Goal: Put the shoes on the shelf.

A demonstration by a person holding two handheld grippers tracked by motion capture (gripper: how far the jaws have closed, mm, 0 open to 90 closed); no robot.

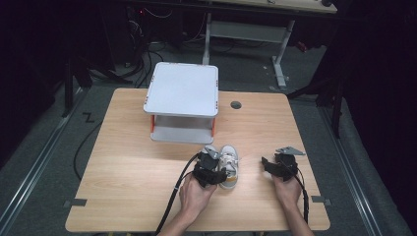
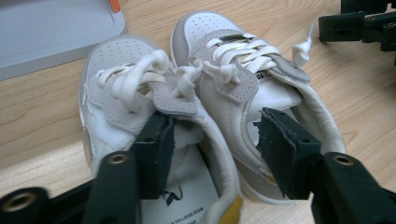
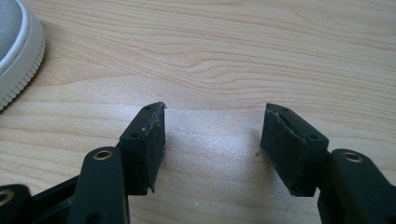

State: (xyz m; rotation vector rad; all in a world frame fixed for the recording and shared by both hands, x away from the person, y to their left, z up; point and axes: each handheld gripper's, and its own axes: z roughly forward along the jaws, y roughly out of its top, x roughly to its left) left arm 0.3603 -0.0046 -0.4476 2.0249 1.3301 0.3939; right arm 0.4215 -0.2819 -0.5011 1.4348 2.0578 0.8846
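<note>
I hold my left gripper [image 2: 212, 140] over two little white shoes [image 1: 227, 166] on the table [image 1: 128, 172]. The shoes sit side by side, touching, with their toes pointing toward the grey shelf [image 1: 183, 101] at the far side of the table. My left jaws are apart. One jaw is down inside the left shoe [image 2: 140, 140], and the other jaw is down inside the right shoe [image 2: 252, 79]. The two inner sides of the shoes are between my jaws, but the pads are not squeezing them. The laces are white and tied in loose knots. Each shoe has a grey toe and a grey flap. My right gripper [image 3: 212, 140] is just to the right of the shoes, low over the bare wood. Its jaws are wide apart and hold nothing. In the right gripper view I can see the edge of one shoe's sole at the top left corner.
</note>
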